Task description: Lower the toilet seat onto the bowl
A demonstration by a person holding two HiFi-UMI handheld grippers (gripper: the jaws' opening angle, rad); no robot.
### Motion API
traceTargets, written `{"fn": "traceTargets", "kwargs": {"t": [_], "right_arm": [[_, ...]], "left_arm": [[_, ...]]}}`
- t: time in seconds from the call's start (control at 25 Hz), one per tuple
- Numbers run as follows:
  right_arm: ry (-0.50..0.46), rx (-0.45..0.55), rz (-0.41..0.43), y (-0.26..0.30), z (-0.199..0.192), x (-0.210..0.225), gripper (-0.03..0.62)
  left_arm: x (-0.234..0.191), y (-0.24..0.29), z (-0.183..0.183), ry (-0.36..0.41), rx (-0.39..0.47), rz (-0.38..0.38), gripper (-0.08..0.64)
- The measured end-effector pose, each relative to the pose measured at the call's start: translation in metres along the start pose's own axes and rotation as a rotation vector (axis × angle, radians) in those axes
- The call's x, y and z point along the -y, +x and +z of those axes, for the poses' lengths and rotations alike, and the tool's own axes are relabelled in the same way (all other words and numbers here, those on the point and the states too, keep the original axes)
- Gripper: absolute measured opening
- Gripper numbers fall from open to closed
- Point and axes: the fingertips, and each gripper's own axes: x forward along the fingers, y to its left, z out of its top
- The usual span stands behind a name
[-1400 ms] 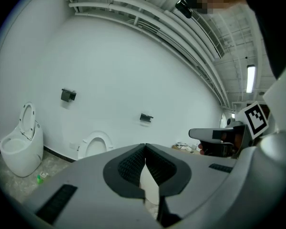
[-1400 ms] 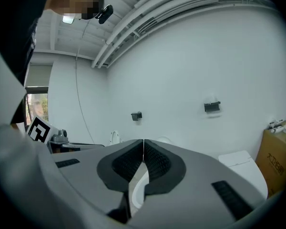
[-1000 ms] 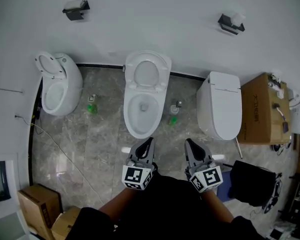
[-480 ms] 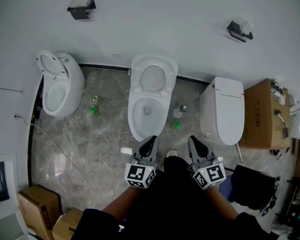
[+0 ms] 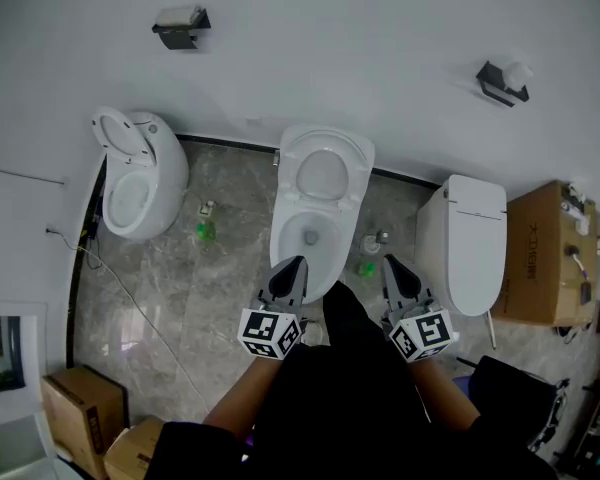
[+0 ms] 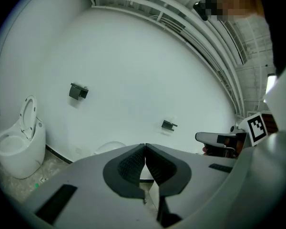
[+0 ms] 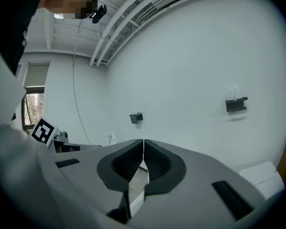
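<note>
A small toilet (image 5: 140,173) stands against the white wall (image 5: 330,48) at the left, its own seat tipped up. A green bottle (image 5: 206,230) sits on the marble floor (image 5: 180,298) just beside it. In the middle, the toilet seat (image 5: 323,143) is raised, leaning back toward the wall, and the bowl (image 5: 282,233) below it lies open. The left gripper (image 5: 292,264) hangs over the bowl's front rim, well short of the seat. Its jaws are clenched together with nothing between them. To its right, the right gripper (image 5: 392,264) is held beside the bowl, its jaws likewise pressed shut and empty. Further right stands a third toilet (image 5: 475,238) with its lid down, then a cardboard box (image 5: 540,253).
</note>
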Motion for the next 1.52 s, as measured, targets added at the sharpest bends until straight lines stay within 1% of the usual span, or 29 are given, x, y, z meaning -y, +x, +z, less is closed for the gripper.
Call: {"fn": "traceTargets", "kwargs": {"t": [0.16,0.24,0.36,0.48,0.56,0.64,0.72,0.92,1.12,1.24,1.36,1.44,1.52], "right_arm": [[0.004,-0.010,-0.016,0.045,0.010,0.041,0.032],[0.011,-0.029,-0.007,0.066,0.010,0.061,0.032],[0.013,-0.074,0.019,0.099,0.003,0.090,0.032],[0.011,-0.108,0.027,0.130,-0.004,0.118,0.032],[0.022,-0.124,0.031,0.147,-0.006,0.135,0.032],[0.021,-0.148,0.034,0.164,-0.008,0.149,0.034],[0.012,-0.173,0.038,0.179,-0.011,0.158,0.034],[-0.033,-0.234,0.043,0.212,-0.023,0.178,0.034],[-0.034,-0.293,0.036,0.244,-0.039,0.191,0.034],[-0.039,-0.317,0.039,0.259,-0.048,0.195,0.034],[-0.049,-0.344,0.043,0.270,-0.059,0.199,0.034],[-0.056,-0.363,0.044,0.276,-0.067,0.200,0.034],[-0.058,-0.376,0.042,0.283,-0.071,0.202,0.034]], "left_arm": [[-0.026,0.050,0.009,0.015,-0.041,0.030,0.015],[-0.037,0.077,0.010,0.025,-0.071,0.041,0.015],[-0.053,0.121,0.006,0.035,-0.117,0.054,0.015],[-0.067,0.159,-0.003,0.015,-0.152,0.083,0.015],[-0.076,0.183,-0.007,0.017,-0.164,0.103,0.015],[-0.083,0.205,-0.007,0.038,-0.165,0.120,0.015],[-0.091,0.223,-0.007,0.063,-0.169,0.126,0.015],[-0.118,0.260,-0.014,0.093,-0.207,0.142,0.015],[-0.147,0.287,-0.022,0.094,-0.267,0.169,0.015],[-0.153,0.303,-0.021,0.091,-0.285,0.166,0.015],[-0.151,0.318,-0.027,0.086,-0.314,0.143,0.015],[-0.149,0.326,-0.031,0.112,-0.332,0.127,0.015],[-0.152,0.333,-0.032,0.137,-0.341,0.126,0.015]]}}
